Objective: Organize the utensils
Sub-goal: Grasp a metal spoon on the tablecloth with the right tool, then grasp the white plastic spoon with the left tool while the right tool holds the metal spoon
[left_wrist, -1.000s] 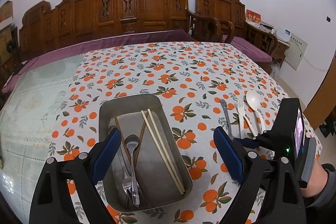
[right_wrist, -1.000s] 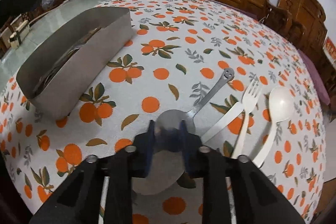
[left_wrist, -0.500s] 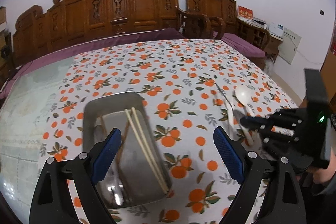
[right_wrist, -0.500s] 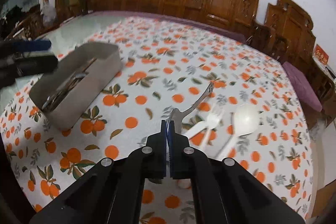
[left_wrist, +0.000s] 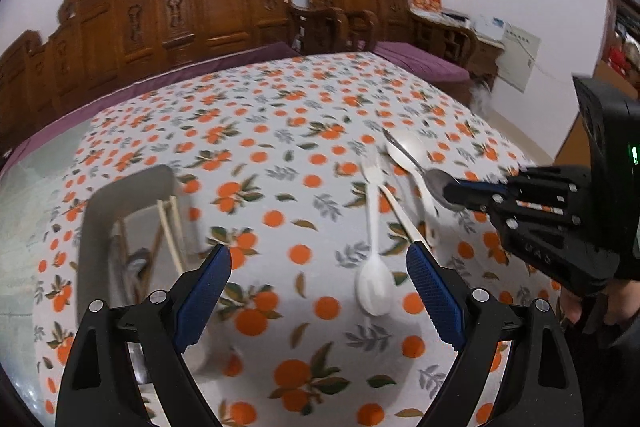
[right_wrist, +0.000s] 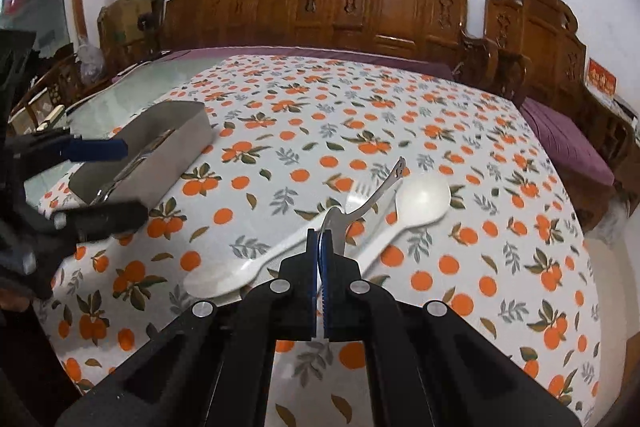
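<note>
My right gripper [right_wrist: 320,239] is shut on the bowl of a metal spoon [right_wrist: 376,193]. The spoon is held just above the cloth, handle pointing away. In the left wrist view that gripper [left_wrist: 450,193] and the metal spoon [left_wrist: 438,183] are at the right. On the cloth under them lie a white plastic fork [left_wrist: 372,227] [right_wrist: 248,267] and a white plastic spoon [left_wrist: 416,147] [right_wrist: 424,195]. My left gripper [left_wrist: 318,267] [right_wrist: 134,181] is open and empty, its right finger beside the fork's handle. A metal tray [left_wrist: 92,211] [right_wrist: 172,155] at the left holds chopsticks [left_wrist: 172,227] and metal cutlery.
An orange-print cloth [left_wrist: 280,131] covers the table, with bare glass top [right_wrist: 132,91] left of the tray. A carved wooden bench [right_wrist: 380,3] with purple cushions runs along the far and right sides. A person's hand [left_wrist: 580,307] holds the right gripper at the table's right edge.
The right gripper closed on the metal spoon's bowl and lifted it off the cloth. The left gripper, still open, swung right from over the tray to the white fork.
</note>
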`<state>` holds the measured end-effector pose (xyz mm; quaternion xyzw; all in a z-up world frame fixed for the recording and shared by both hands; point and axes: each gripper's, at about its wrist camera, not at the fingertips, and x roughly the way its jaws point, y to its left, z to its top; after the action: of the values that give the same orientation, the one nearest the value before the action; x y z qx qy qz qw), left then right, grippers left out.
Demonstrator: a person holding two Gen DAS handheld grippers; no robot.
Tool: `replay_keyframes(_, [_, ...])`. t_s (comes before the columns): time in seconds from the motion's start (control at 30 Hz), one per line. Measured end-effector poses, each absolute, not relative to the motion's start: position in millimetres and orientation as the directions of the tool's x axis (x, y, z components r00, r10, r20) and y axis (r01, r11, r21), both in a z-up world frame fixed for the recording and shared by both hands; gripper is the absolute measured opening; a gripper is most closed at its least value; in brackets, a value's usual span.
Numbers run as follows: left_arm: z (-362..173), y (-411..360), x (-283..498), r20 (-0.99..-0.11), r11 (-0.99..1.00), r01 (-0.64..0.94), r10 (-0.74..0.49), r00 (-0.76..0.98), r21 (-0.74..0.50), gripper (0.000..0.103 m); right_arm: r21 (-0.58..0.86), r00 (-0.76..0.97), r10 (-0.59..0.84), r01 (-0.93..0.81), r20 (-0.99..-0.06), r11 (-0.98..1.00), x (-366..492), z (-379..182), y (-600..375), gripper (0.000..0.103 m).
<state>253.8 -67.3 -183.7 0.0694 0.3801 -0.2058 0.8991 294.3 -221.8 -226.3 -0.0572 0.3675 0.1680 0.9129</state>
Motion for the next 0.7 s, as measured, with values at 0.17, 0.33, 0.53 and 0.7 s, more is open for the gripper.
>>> replay_keyframes(0.17, [-202.1,-86.2,253.1,-0.746,0.888,0.460,-0.324,0.582,-0.026,0.078,0.024,0.663,0.259,-0.341,-0.702,0.940,297.7,-234.8,-225.9,0.002])
replay_keyframes(0.33, [-215.6,-90.0,258.8,-0.768,0.887,0.455,-0.346,0.538,-0.081,0.059,0.025,0.660,0.257,-0.339,-0.706,0.940,298.5,-239.1,-226.3,0.002])
replay_keyframes(0.53, [-230.8,-92.5,268.9,-0.790,0.897,0.427,-0.343,0.508,-0.114,0.039,0.023,0.656,0.264,-0.352,-0.707,0.936,297.5,-241.1,-224.4,0.002])
replay_keyframes(0.7, [-242.7,-98.4,273.8,-0.809,0.899,0.425,-0.327,0.488,-0.107,0.034,0.027,0.654,0.272,-0.359,-0.706,0.933,296.7,-240.7,-224.1,0.002])
